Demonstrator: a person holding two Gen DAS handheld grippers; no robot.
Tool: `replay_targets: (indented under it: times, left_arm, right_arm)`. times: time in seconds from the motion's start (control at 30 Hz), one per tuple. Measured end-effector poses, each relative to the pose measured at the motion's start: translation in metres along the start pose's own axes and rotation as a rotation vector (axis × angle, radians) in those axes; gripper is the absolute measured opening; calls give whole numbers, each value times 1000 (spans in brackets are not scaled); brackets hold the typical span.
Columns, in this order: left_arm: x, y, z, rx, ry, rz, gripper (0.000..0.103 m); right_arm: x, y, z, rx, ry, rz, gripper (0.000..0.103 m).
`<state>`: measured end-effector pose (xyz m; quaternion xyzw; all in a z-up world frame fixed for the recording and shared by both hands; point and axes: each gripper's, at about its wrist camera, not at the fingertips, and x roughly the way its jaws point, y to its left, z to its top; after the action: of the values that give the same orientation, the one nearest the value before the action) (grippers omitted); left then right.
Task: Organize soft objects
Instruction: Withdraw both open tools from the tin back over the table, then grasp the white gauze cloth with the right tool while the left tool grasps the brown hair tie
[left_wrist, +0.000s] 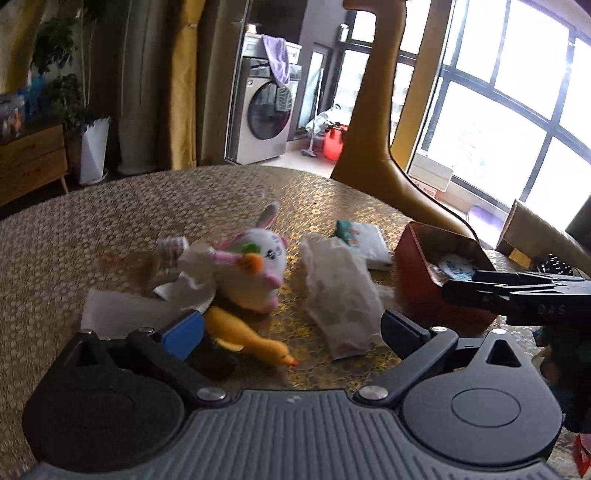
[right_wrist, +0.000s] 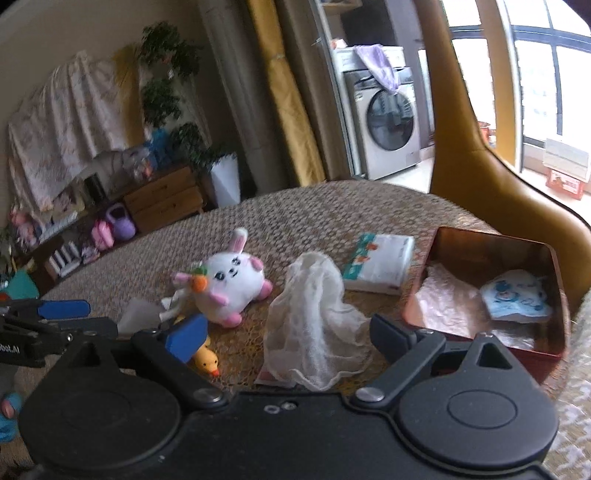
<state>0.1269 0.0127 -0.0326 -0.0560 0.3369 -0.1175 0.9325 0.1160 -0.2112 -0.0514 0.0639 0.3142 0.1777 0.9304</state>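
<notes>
1. The left gripper (left_wrist: 291, 328) has its jaws spread wide with nothing pressed between them; the yellow rubber duck (left_wrist: 255, 345) lies on the table just ahead of its blue-padded finger (left_wrist: 186, 332)
2. Beyond that duck sits the white plush rabbit (left_wrist: 258, 273), with crumpled white paper (left_wrist: 195, 280) touching its side
3. The right gripper (right_wrist: 286, 338) is likewise open and empty; a white gauze cloth (right_wrist: 314, 325) lies heaped between its fingers, not clamped
4. To the right of these jaws stands the red tin box (right_wrist: 550, 295), holding a pink cloth (right_wrist: 447, 306) and a blue-printed tissue pack (right_wrist: 517, 299)
5. Farther ahead lies a white wipes pack (right_wrist: 380, 262), near the box on the woven table (right_wrist: 314, 214)
</notes>
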Motion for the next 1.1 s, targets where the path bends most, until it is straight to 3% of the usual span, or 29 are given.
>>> replay_targets:
  times: [0.2, 0.6, 0.87, 1.1]
  left_arm:
    - [13, 26, -14, -60, 31, 72, 103]
    - [58, 56, -44, -129, 62, 210, 103]
    - [86, 64, -57, -121, 128, 206, 102]
    - [103, 63, -58, -117, 134, 225, 102]
  right_arm:
    - [29, 13, 1, -68, 38, 2, 95]
    - [94, 0, 16, -35, 159, -32, 88]
    - [119, -7, 17, -35, 196, -45, 83]
    - [133, -8, 19, -65, 211, -71, 81]
